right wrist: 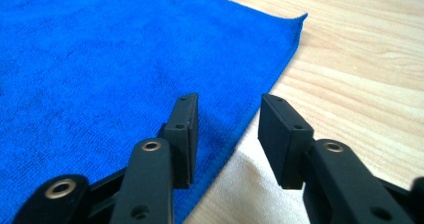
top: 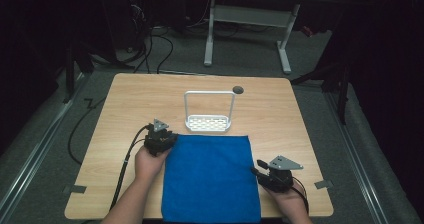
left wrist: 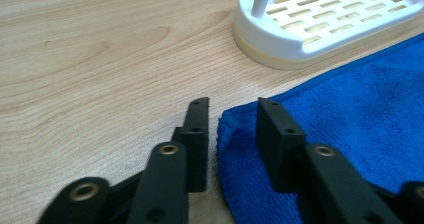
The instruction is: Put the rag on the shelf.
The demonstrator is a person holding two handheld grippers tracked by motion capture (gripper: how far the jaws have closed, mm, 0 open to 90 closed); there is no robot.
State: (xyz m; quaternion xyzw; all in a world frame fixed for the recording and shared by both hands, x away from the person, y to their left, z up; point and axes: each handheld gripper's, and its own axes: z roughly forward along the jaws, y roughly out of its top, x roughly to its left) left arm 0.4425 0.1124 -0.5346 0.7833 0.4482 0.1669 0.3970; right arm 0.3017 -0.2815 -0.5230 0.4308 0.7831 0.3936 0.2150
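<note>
At the left of the high view, my left gripper (top: 167, 140) stood at the far left corner of the blue cloth (top: 210, 176). Its jaws were partly open astride that corner, with the hem between them but not yet pinched. The cloth lay flat in the lower middle, just below the white rack (top: 208, 123). At the lower right, my right gripper (top: 259, 170) straddled the cloth's right edge, jaws open, gripping nothing.

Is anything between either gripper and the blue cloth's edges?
Nothing visible. The left gripper has its open jaws astride the cloth's far left corner; the right gripper has its open jaws astride the right edge. The white rack stands beyond the cloth, clear of both.
</note>
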